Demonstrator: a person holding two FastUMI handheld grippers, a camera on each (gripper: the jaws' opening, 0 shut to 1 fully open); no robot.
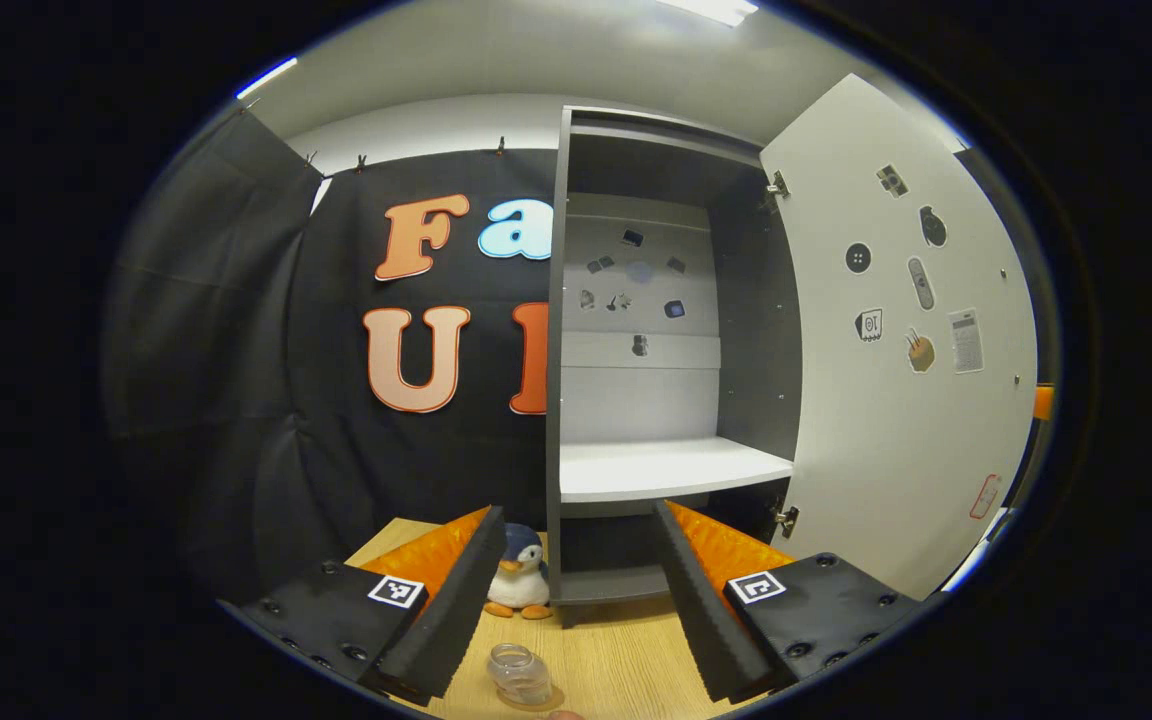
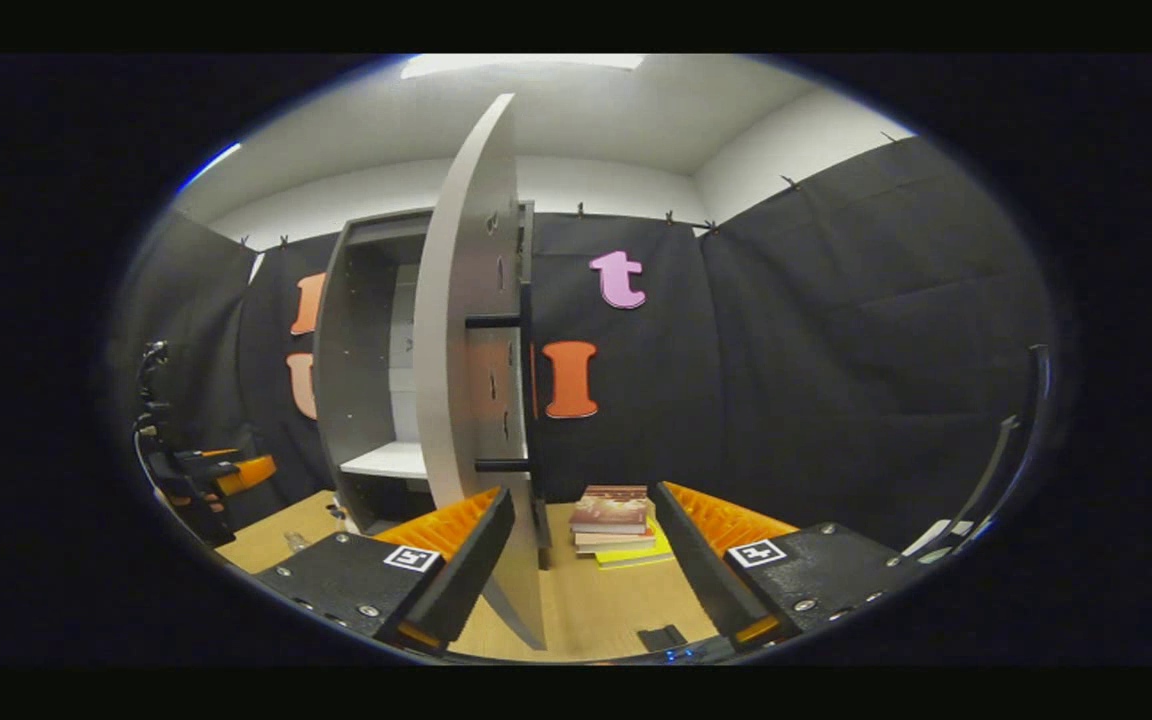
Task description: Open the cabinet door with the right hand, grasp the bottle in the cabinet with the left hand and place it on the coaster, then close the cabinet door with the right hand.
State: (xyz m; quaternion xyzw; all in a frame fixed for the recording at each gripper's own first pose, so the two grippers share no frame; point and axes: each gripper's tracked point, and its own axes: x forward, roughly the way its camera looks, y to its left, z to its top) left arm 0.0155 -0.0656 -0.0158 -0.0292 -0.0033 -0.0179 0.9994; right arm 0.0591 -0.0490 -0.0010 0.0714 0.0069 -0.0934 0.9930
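Note:
A small clear bottle (image 1: 521, 673) stands upright on a round brown coaster (image 1: 553, 697) on the wooden table, low between my left gripper's (image 1: 577, 510) fingers and untouched by either. That gripper is open and faces the open cabinet (image 1: 656, 330), whose white shelf (image 1: 671, 465) is bare. The white door (image 1: 886, 380) is swung wide to the right. In the right gripper view the door (image 2: 466, 340) is edge-on, its black handle (image 2: 528, 385) facing right. My right gripper (image 2: 582, 490) is open, and the door's lower edge runs between its fingers, close to the left one.
A penguin plush (image 1: 519, 580) sits on the table (image 1: 626, 660) by the cabinet's left foot. A stack of books (image 2: 616, 520) lies right of the door, with a small black object (image 2: 661, 637) nearer. The left gripper (image 2: 201, 480) appears far left in the right gripper view.

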